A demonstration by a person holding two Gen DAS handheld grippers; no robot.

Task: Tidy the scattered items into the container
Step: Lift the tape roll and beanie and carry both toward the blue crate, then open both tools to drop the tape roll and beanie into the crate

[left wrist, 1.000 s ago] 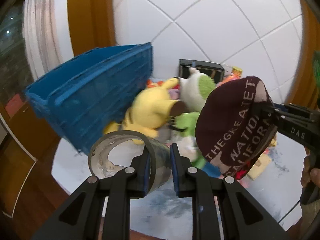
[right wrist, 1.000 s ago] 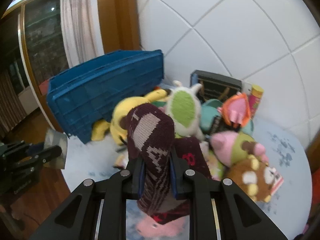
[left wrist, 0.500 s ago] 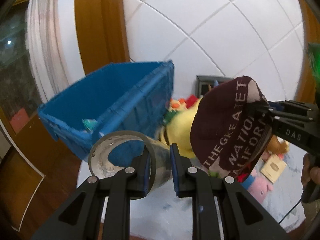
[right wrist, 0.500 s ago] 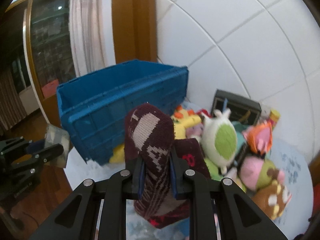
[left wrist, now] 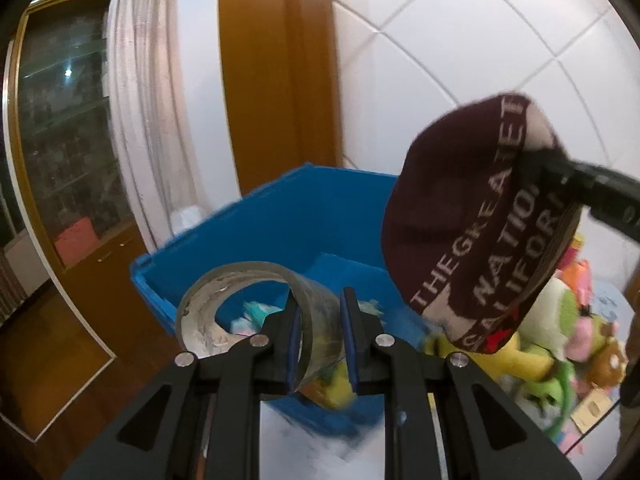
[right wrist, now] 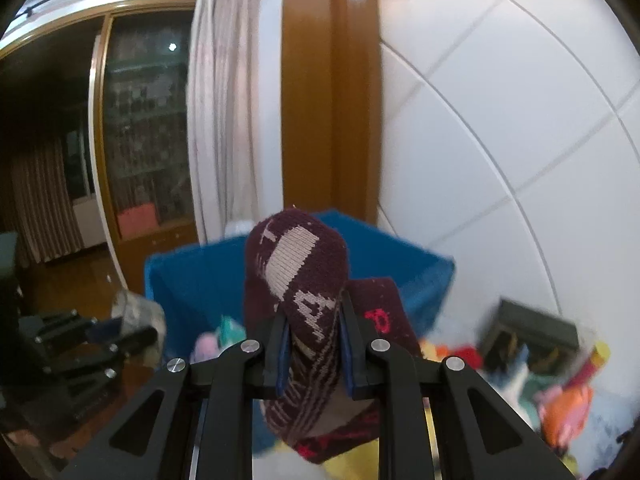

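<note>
Both hands loaded here. My left gripper point(left wrist: 320, 336) is clamped narrow on the wall of a clear tape roll point(left wrist: 256, 312), which I hold above the near rim of the blue container point(left wrist: 280, 216). My right gripper point(right wrist: 314, 344) is pinched tight on a maroon knitted sock point(right wrist: 298, 276) with pale lettering, hanging in front of the container's open top. A few small items already lie inside it. Plush toys point(left wrist: 560, 328) are heaped on the white table point(left wrist: 320, 452) to the container's right.
</note>
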